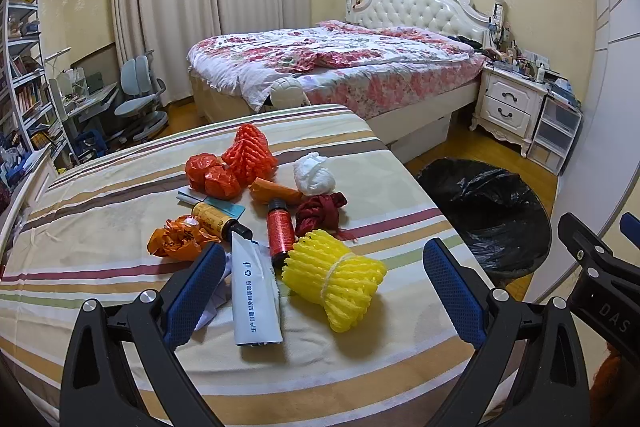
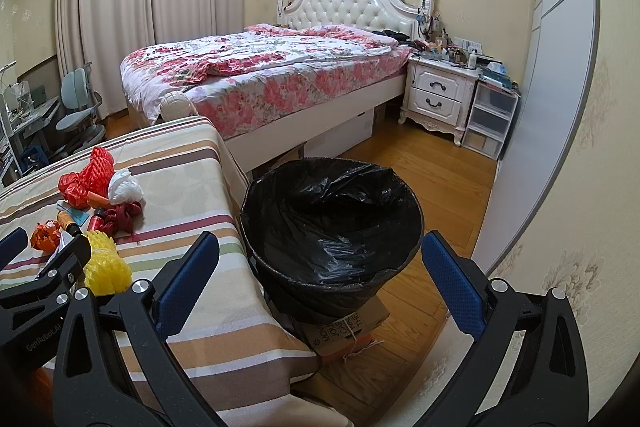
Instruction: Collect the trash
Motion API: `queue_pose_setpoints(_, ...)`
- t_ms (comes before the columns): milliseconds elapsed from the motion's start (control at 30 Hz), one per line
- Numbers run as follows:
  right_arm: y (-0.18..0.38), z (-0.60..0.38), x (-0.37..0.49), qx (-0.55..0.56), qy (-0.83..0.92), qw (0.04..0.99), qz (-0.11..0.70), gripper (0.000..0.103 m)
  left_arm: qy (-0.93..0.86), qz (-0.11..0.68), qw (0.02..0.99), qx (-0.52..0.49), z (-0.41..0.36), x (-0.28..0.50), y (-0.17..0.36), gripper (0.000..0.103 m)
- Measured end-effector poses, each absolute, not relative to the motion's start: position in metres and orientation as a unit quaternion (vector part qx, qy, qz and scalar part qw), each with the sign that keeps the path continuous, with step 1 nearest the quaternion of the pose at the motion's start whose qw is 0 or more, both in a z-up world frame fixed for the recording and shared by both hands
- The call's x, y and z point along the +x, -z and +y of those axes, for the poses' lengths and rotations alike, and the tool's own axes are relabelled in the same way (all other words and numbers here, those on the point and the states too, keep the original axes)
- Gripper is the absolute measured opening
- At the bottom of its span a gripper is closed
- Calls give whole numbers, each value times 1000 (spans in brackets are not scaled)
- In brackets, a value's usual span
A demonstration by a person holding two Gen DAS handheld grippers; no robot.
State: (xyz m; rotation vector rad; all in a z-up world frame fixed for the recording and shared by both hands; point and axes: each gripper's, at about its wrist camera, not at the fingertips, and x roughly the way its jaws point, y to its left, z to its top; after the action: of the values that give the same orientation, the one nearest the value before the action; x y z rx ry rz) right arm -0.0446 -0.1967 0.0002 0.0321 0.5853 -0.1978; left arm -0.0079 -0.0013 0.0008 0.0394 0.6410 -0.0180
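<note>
Trash pile sits mid table (image 1: 120, 211) on striped cloth: yellow foam net (image 1: 334, 285) nearest you, white tube (image 1: 256, 297) just left of it, red bottle (image 1: 280, 231) behind. Bin w/ black liner (image 2: 332, 227) on floor, right of table. Your left gripper (image 1: 324, 283) jaws wide open over pile, nothing held. Right gripper (image 2: 320, 279) jaws wide open, empty, facing bin.

"DAS" on the right gripper (image 1: 600, 259) body. "GenRobot.AI" on the left gripper (image 2: 44, 255) body. Cardboard box (image 2: 348, 327) under the bin: "MOVE", "THE" partly readable. White tube (image 1: 256, 299): Chinese print, recycling symbol.
</note>
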Motion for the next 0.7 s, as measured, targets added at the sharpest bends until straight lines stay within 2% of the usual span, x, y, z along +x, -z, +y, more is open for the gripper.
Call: queue_pose_setpoints(700, 16, -200, -49, 18, 91, 949, 302, 99, -3, 332, 943, 17, 1, -8, 15, 96)
